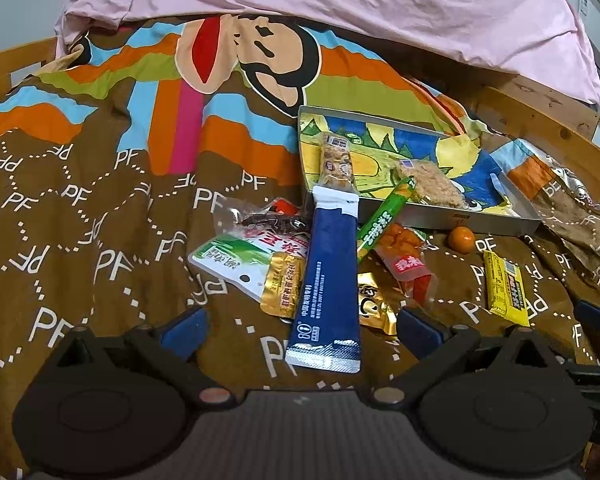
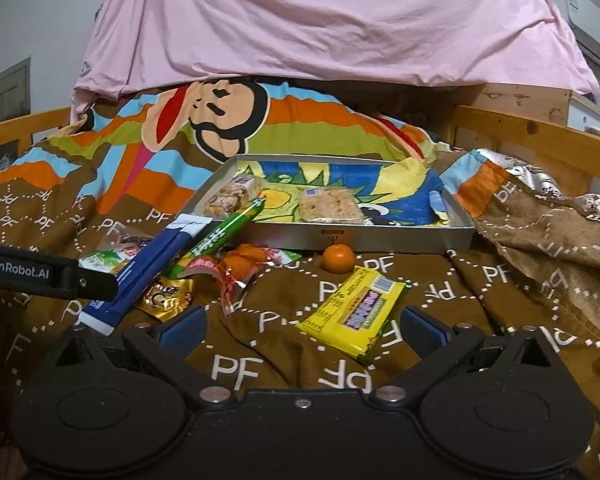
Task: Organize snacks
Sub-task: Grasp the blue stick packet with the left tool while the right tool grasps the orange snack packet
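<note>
My left gripper (image 1: 300, 330) has its blue fingers (image 1: 184, 330) spread wide and they hold nothing. Between them lies a long blue packet (image 1: 330, 280) on the bed cover (image 1: 80, 200). It leans up onto the edge of the silver tray (image 1: 440, 218). Just beside it sit a gold packet (image 1: 282, 288), a green stick (image 1: 384, 218) and a red packet (image 1: 410, 268).

My right gripper (image 2: 300, 330) is wide apart too, with nothing in its fingers (image 2: 420, 332). A yellow bar (image 2: 356, 314) lies flat between them. A small orange (image 2: 339, 258) sits just in front of the tray (image 2: 360, 238). Two wrapped cakes (image 2: 332, 206) lie inside the tray.
</note>
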`<state>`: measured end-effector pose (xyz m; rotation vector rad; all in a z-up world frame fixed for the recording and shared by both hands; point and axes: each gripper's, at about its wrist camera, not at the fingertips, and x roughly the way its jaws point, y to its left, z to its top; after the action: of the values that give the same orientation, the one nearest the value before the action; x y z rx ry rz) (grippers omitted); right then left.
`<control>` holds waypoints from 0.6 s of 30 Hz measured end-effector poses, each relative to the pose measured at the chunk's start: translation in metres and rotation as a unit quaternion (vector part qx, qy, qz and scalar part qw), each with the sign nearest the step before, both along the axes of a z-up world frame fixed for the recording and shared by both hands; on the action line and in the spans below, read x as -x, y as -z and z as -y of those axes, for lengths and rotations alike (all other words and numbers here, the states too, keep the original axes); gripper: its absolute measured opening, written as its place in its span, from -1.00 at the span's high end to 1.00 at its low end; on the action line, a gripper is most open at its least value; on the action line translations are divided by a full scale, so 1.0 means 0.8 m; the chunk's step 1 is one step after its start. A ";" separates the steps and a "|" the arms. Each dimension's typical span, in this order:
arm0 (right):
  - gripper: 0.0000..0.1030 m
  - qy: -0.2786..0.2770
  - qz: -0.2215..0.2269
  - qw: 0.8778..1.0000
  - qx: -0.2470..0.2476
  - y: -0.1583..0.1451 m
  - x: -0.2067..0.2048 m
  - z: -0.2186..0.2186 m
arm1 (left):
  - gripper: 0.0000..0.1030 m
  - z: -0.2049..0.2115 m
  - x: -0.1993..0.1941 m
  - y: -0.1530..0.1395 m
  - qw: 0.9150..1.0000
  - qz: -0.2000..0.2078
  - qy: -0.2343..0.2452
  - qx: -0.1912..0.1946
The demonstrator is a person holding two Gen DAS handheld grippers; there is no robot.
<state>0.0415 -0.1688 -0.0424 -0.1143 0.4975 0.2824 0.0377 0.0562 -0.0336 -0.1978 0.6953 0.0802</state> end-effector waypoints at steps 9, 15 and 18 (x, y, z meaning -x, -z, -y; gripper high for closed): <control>-0.99 -0.026 -0.011 1.000 0.004 0.006 -0.010 -0.018 | -0.99 -0.012 0.000 0.007 1.000 -0.010 -0.007 -0.003; -0.99 -0.055 -0.009 0.998 0.000 0.002 -0.029 -0.033 | -0.99 -0.021 -0.001 0.010 1.000 -0.015 -0.014 -0.008; -0.99 -0.068 -0.009 0.998 0.009 0.001 -0.043 -0.039 | -0.99 -0.024 -0.004 0.009 1.000 -0.013 -0.014 -0.017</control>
<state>0.0761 -0.1374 -0.0432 -0.1634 0.5103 0.4133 0.0410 0.0753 -0.0409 -0.1734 0.7175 0.1212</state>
